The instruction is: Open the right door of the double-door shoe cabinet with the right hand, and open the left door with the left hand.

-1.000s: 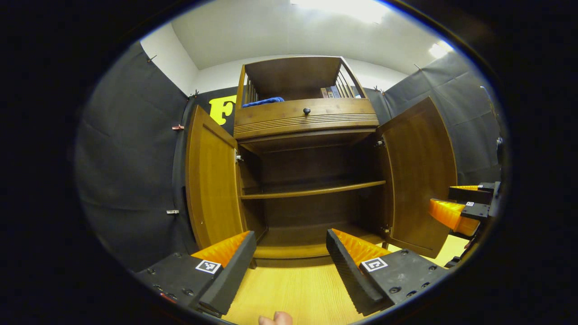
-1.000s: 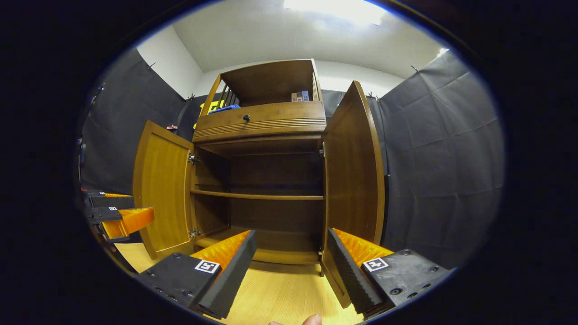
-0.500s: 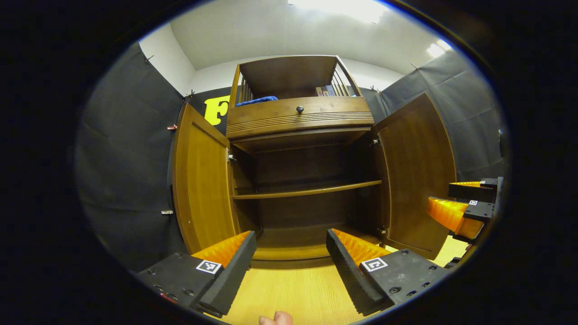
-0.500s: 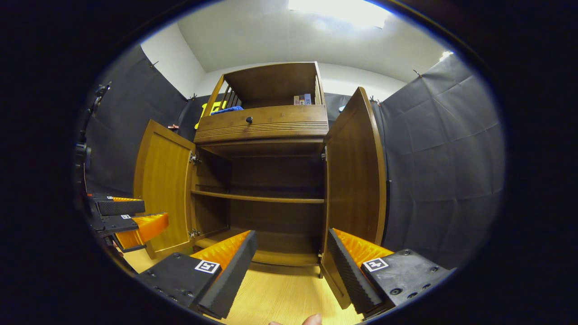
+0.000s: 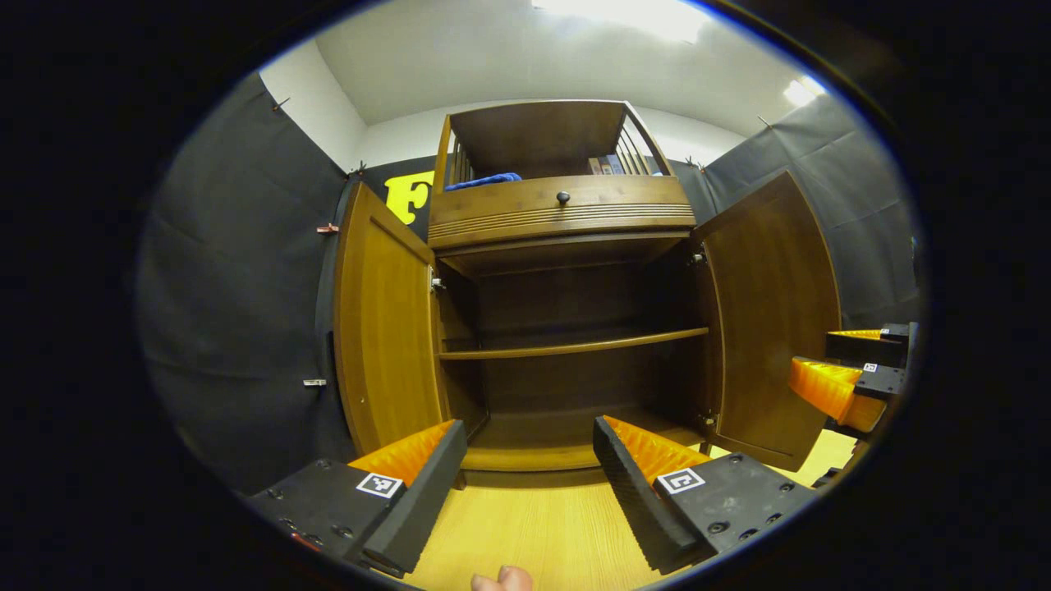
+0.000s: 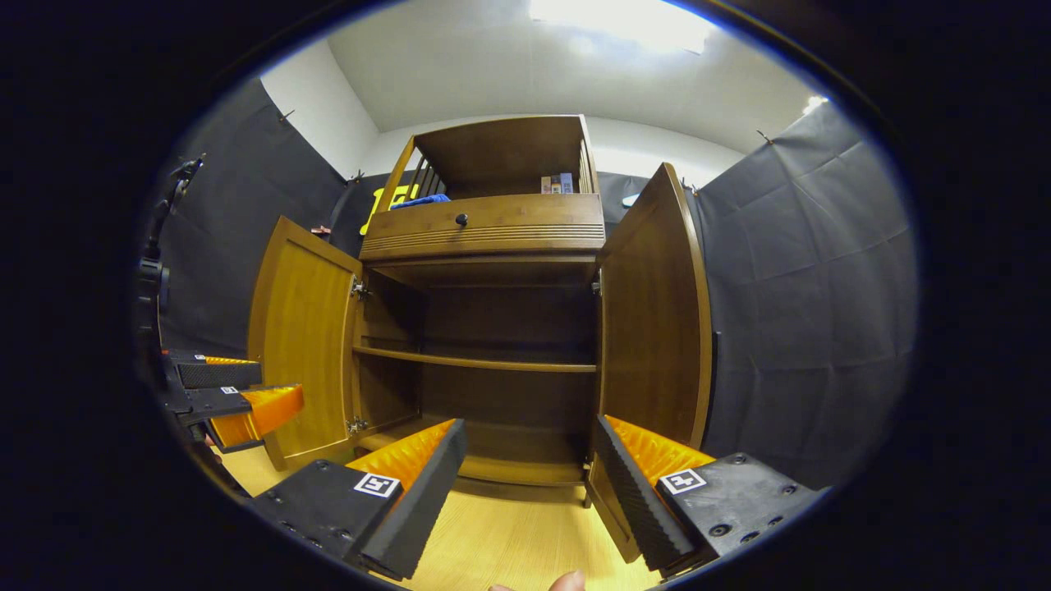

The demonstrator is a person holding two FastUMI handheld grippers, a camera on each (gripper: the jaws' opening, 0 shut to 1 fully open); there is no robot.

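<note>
A: Left gripper view, from left to right: what stands where?

B: The left door (image 5: 384, 324) is swung wide, its inner panel facing the camera and its hinged edge at the cabinet's side. Next comes the shoe cabinet (image 5: 566, 328), its interior bare to view, with one shelf (image 5: 571, 348) across the middle. Above sits a drawer (image 5: 562, 209) with a dark knob (image 5: 562, 198); in the open top compartment lie a blue cloth (image 5: 484, 180) and some small boxes (image 5: 606, 167). The right door (image 5: 772, 316) also stands open. Farthest right is the right gripper (image 5: 847, 369).

A: And the left gripper itself?

B: The left gripper (image 5: 530, 476) hangs over the wood floor (image 5: 534, 533) in front of the cabinet, fingers spread, nothing between them, touching neither door.

A: Right gripper view, in the same order?

B: At far left the left gripper (image 6: 246, 392) appears, its fingers parted, just in front of the left door (image 6: 304, 345). Then the cabinet (image 6: 484, 345) interior, and the right door (image 6: 657, 320), seen nearly edge-on and reaching toward the camera. The right gripper (image 6: 530, 480) is low in front, fingers wide apart and holding nothing; its right-hand finger (image 6: 632, 492) overlaps the door's lower corner in the picture, though contact cannot be told.
</note>
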